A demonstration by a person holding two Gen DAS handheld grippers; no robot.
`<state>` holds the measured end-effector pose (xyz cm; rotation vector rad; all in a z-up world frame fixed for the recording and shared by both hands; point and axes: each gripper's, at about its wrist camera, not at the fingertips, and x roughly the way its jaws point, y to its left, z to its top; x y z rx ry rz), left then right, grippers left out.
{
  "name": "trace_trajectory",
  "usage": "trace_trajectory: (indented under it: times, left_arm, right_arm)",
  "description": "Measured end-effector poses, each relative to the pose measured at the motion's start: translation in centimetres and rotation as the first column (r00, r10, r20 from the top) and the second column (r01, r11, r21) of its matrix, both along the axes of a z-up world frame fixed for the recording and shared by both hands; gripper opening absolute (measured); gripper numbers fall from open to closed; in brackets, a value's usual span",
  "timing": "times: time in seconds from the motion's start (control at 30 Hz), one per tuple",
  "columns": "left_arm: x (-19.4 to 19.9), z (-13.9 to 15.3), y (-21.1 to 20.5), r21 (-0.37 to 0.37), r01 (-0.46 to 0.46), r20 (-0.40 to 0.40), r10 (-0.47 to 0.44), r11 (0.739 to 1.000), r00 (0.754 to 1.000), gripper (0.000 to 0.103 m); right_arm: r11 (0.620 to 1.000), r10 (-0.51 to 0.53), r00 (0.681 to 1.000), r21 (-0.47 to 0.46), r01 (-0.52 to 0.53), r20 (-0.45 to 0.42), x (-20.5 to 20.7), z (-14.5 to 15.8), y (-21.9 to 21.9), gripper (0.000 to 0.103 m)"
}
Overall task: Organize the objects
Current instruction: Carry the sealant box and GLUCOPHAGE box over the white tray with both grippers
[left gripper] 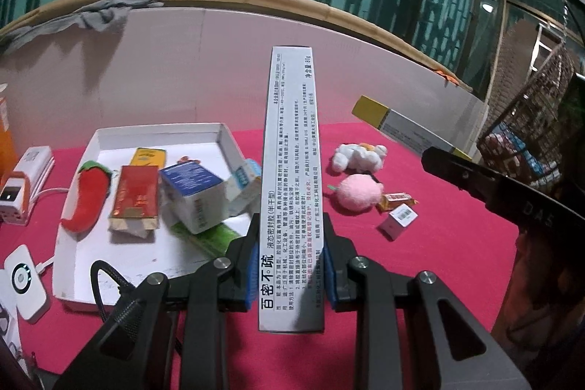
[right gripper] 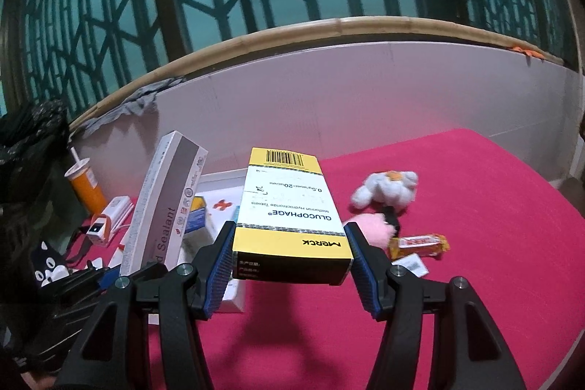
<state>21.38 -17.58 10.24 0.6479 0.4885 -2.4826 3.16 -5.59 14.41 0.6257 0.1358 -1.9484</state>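
Note:
My left gripper is shut on a long white sealant box, held above the red cloth and pointing away from me; the same sealant box shows at the left of the right wrist view. My right gripper is shut on a yellow and white Glucophage box; that Glucophage box hangs at the right in the left wrist view. A white tray on the left holds a plush chilli, a red packet and a blue and white carton.
On the red cloth lie a white plush toy, a pink pompom, a candy bar and a small white box. Chargers and an orange cup stand left. A white wall panel backs the table.

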Motion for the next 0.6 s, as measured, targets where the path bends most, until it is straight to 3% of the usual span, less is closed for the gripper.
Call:
trace_trajectory:
  times: [0.6]
  left_arm:
    - [5.1, -1.0, -4.0, 0.06, -0.127, -0.04, 0.129, 0.99, 0.991, 0.027]
  right_arm:
    - [0.992, 0.12, 0.992, 0.036, -0.119, -0.031, 4.7, -0.1, -5.3, 0.063]
